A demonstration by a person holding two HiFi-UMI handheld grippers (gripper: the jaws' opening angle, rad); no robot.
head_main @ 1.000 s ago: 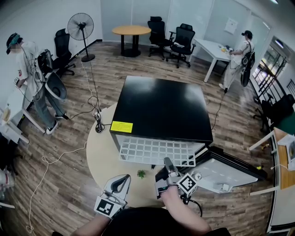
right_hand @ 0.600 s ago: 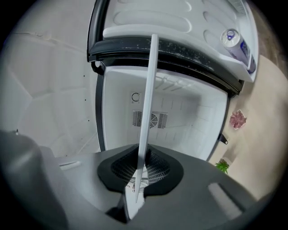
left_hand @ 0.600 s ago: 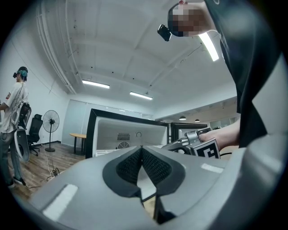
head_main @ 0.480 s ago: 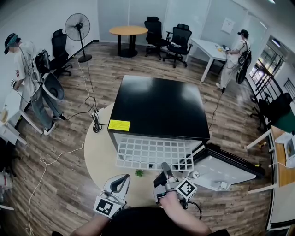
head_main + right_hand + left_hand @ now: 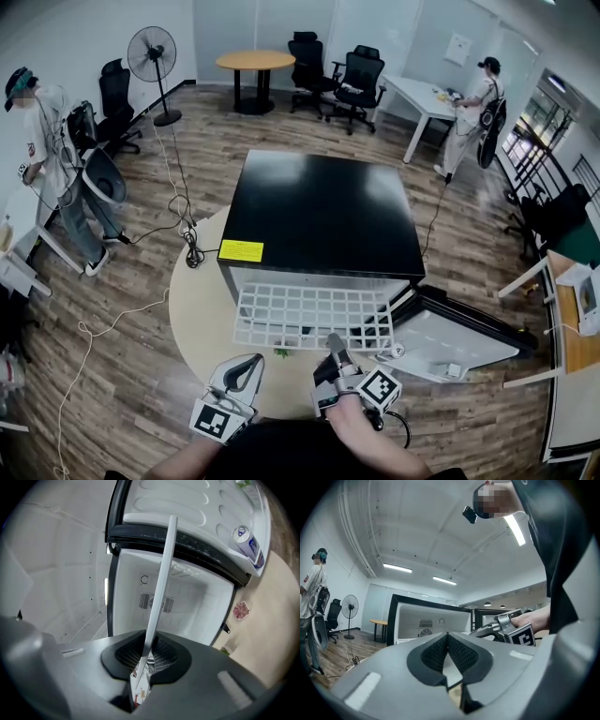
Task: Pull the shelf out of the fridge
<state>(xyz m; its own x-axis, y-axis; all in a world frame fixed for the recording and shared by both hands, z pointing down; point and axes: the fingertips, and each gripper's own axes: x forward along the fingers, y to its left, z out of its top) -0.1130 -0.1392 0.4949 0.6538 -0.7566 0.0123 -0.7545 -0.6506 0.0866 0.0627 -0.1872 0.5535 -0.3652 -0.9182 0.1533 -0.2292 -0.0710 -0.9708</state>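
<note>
Over the last second the white wire shelf had slid further out of the black fridge toward the person at 6 o'clock. Its front edge now reached over the small green thing on the round table, which had lain clear of it a moment earlier. The right gripper had drawn back with it. Its jaws were clamped almost fully together on the thin front rim of the shelf, which ran edge-on between the pads and away into the fridge's open white interior. Most of the grid lay outside the cabinet, with only the rear strip under the top's front edge, so the pull looked close to finished. The back end would likely drop once it left its rails. The left gripper hung at about 7 o'clock from the shelf, apart from it, its jaws closed on nothing. The door stood swung wide at 4 o'clock, a can in its rack.
</note>
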